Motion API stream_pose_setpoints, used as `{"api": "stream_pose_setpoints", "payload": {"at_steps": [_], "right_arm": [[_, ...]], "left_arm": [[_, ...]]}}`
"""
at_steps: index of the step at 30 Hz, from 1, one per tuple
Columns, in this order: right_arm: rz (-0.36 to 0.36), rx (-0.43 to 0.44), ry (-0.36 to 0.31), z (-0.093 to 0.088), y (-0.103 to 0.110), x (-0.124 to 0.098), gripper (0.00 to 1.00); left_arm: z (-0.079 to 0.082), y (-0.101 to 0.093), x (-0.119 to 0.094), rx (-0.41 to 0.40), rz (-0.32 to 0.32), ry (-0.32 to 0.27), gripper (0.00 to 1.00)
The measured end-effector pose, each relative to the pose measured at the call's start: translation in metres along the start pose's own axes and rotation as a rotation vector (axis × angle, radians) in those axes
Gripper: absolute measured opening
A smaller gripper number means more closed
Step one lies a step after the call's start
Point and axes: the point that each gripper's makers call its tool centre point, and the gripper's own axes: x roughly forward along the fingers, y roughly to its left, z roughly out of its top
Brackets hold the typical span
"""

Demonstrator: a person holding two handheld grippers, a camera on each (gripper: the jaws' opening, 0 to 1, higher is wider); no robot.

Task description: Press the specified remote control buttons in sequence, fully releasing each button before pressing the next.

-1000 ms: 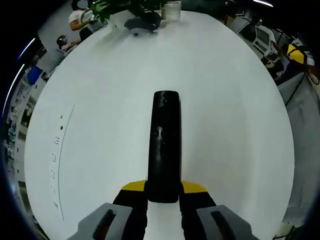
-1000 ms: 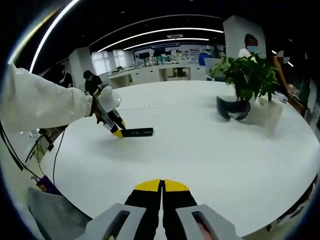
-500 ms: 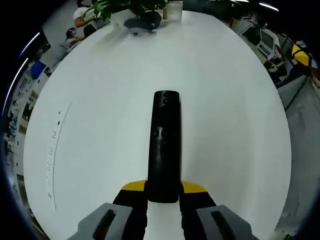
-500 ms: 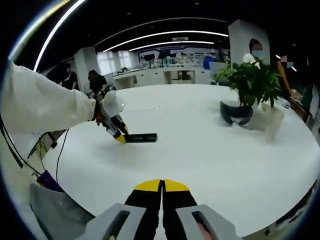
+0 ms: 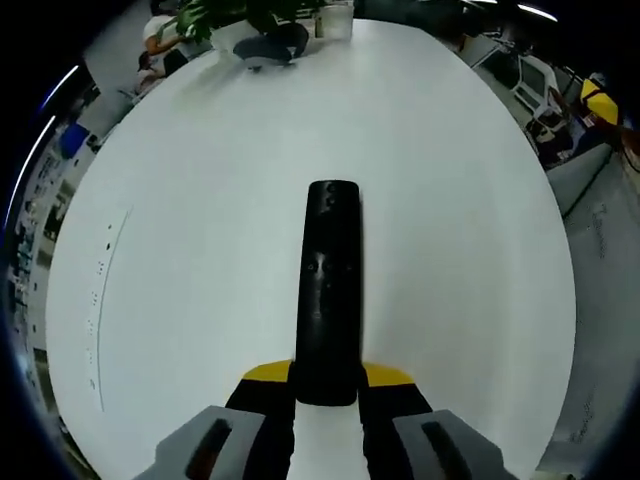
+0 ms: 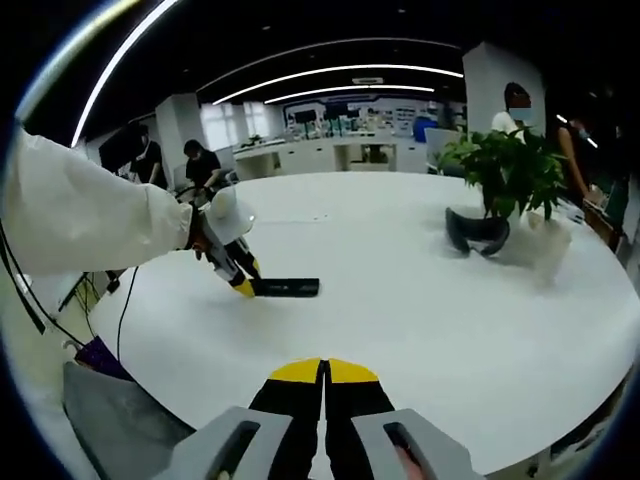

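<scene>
— What sort of surface and room does the person work in?

— A large round white table [image 6: 420,300] stands in an open office with long curved ceiling lights [image 6: 330,75]. Other people [image 6: 205,165] stand at the far desks. On the far part of the table a leafy green plant in a white pot [image 6: 510,175] sits with a dark curved headset-like object [image 6: 478,230] just in front of it; what that object is cannot be told for sure. In the left gripper view the same plant [image 5: 240,15] and dark object [image 5: 262,48] lie at the far edge of the table [image 5: 450,200], with a clear cup or jar [image 5: 338,18] near them; its contents cannot be made out.

— And the jaws of the left gripper [image 5: 327,385]?

— They are clamped on the near end of a long slim black remote control [image 5: 329,290], which points straight ahead over the white top. The yellow-tipped black jaws press it from both sides. In the right gripper view the left gripper [image 6: 240,280], held by a white-sleeved arm [image 6: 90,215], grips the remote [image 6: 285,288] low over the table, well away from the plant; whether the remote rests on the surface cannot be told.

— The right gripper [image 6: 324,372]?

— Its yellow-tipped jaws are pressed together with nothing between them, over the near side of the table and well apart from the remote.
</scene>
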Motion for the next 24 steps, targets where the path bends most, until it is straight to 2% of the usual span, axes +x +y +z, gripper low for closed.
{"api": "stream_pose_setpoints", "payload": {"at_steps": [11, 16, 24], "right_arm": [[0.009, -0.02, -0.015, -0.002, 0.014, -0.007, 0.0], [0.014, -0.021, -0.036, 0.003, 0.019, -0.011, 0.0], [0.015, -0.029, -0.065, 0.007, 0.027, -0.02, 0.0]], "left_arm": [[-0.001, -0.021, 0.0, 0.006, 0.0, -0.007, 0.22], [-0.002, -0.03, 0.0, -0.009, 0.005, 0.0, 0.22], [-0.004, -0.047, -0.001, -0.011, 0.004, -0.023, 0.22]]}}
